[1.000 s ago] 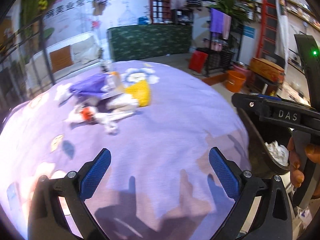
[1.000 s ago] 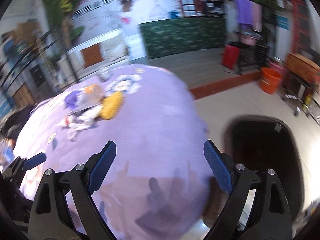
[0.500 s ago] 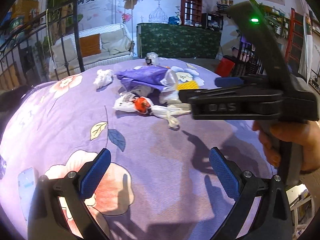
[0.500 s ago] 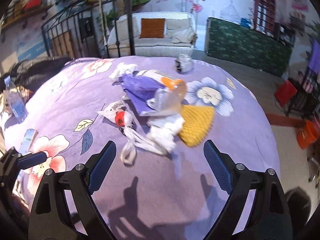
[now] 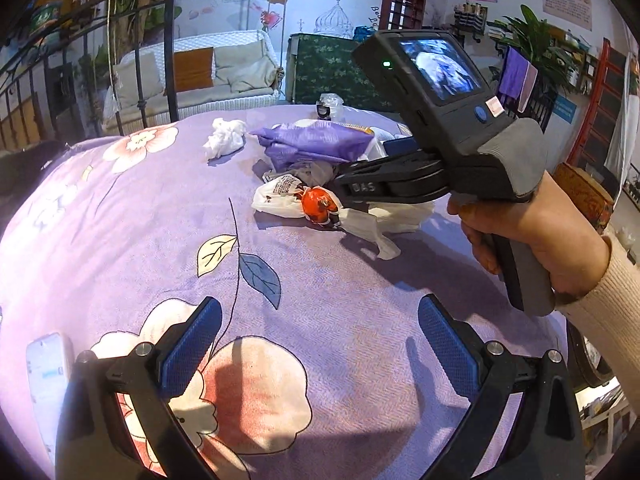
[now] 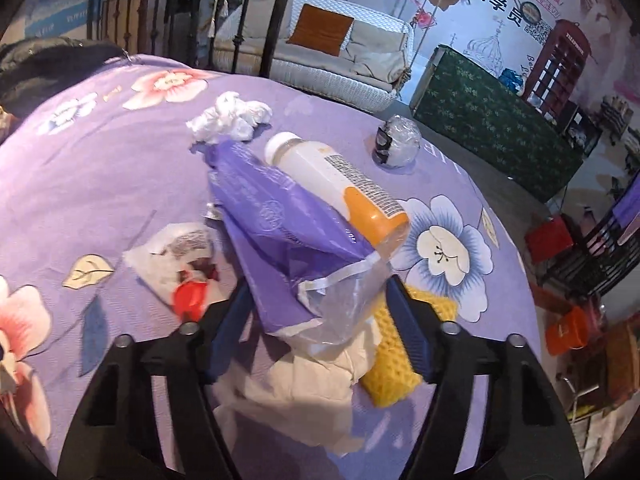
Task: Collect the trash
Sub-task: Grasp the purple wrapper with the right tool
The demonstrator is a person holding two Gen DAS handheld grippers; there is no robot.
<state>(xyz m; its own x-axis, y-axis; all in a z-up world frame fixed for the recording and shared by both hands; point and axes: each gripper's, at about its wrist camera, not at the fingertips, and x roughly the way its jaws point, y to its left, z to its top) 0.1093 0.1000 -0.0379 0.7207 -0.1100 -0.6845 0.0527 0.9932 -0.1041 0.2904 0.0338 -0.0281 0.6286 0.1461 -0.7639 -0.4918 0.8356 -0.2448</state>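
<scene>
A pile of trash lies on the purple floral bedspread (image 6: 100,184). In it are a purple plastic bag (image 6: 280,216), a white and orange bottle (image 6: 336,176) lying on the bag, a crumpled tissue (image 6: 228,120), a white wrapper with a red patch (image 5: 296,200) and crumpled white paper (image 6: 304,384). My right gripper (image 6: 318,284) is closing on the near end of the purple bag, and both pads touch its sides. A hand (image 5: 532,224) holds that gripper from the right. My left gripper (image 5: 318,308) hovers open over the flower print, short of the pile, with nothing between its fingers.
A yellow knitted piece (image 6: 396,368) lies beside the right finger. A dark thing in clear plastic (image 6: 396,140) sits at the bed's far edge. A phone (image 5: 48,364) lies near the left finger. A black iron bed rail (image 5: 168,80) and a white sofa (image 5: 224,76) stand beyond.
The right gripper swung from the black bin at the bedside over to the pile and narrowed its jaws around the purple bag. The left gripper shifted left across the bed and stayed open.
</scene>
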